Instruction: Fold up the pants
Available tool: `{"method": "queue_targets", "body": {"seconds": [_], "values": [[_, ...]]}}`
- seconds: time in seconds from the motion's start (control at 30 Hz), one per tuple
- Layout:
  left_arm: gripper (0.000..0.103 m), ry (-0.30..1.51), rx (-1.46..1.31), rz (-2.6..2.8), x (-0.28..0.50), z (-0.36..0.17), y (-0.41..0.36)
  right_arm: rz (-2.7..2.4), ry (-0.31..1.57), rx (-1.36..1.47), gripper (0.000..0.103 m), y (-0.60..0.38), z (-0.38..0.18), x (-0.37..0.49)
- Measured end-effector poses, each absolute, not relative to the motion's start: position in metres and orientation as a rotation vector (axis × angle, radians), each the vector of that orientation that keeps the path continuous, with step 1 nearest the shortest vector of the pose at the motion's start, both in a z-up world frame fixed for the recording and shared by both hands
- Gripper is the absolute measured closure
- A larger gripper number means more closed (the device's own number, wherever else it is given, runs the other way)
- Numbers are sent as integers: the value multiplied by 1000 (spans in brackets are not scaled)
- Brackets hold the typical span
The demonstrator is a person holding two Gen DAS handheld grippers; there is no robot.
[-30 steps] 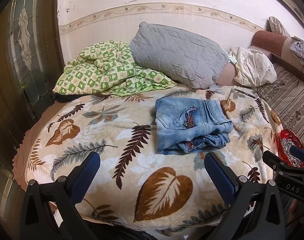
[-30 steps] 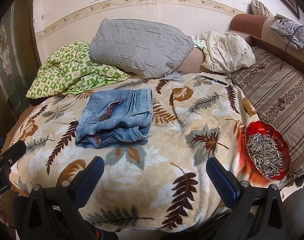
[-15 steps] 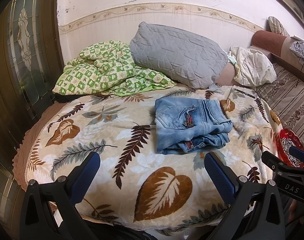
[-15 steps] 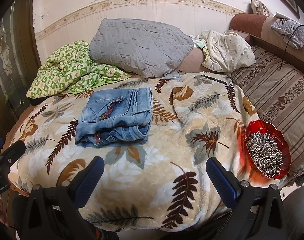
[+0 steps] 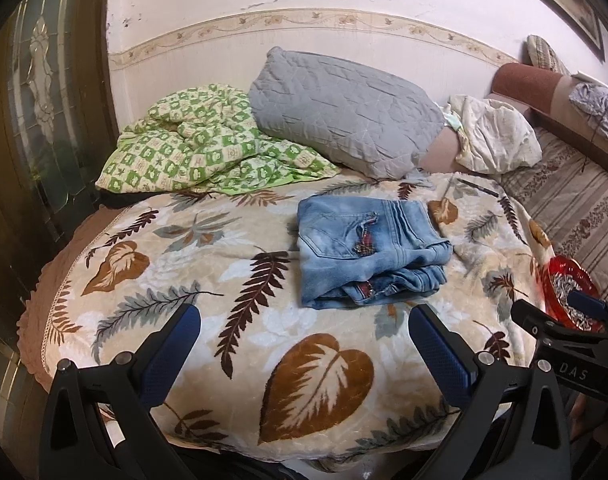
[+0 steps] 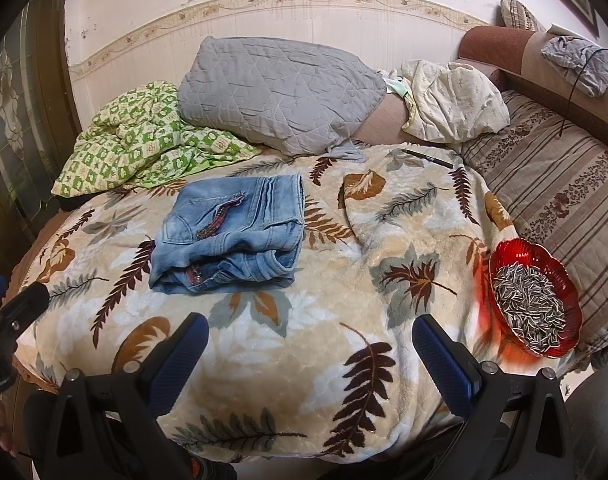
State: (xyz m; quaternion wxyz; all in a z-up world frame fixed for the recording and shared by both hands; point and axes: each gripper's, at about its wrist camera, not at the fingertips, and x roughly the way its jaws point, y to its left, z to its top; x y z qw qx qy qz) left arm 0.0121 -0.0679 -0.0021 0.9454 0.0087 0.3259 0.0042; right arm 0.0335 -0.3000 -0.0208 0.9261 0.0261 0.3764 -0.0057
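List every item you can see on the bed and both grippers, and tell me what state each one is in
jeans: folded into a compact stack, lying free on the blanket.
left gripper: open, empty, short of the jeans.
right gripper: open, empty.
leaf-print blanket: spread over the bed, slightly rumpled.
green checked quilt: crumpled.
grey pillow: propped up, leaning.
red bowl: upright, holding sunflower seeds.
pen: lying flat.

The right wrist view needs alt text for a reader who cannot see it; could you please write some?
Folded blue jeans lie on a leaf-print blanket, with the open right tongs hovering empty in front. A red bowl of sunflower seeds sits at the right edge; a gray pillow and green checked quilt lie behind.
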Motion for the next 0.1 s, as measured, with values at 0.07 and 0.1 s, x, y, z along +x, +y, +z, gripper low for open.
{"method": "queue_targets", "body": {"seconds": [0.07,0.1], "values": [[0,664,17,8,12,-2,-67,-10,772,53,0,-300,-21,33],[0,666,19,-4,12,-2,-68,-11,772,53,0,-300,-21,34]]}}
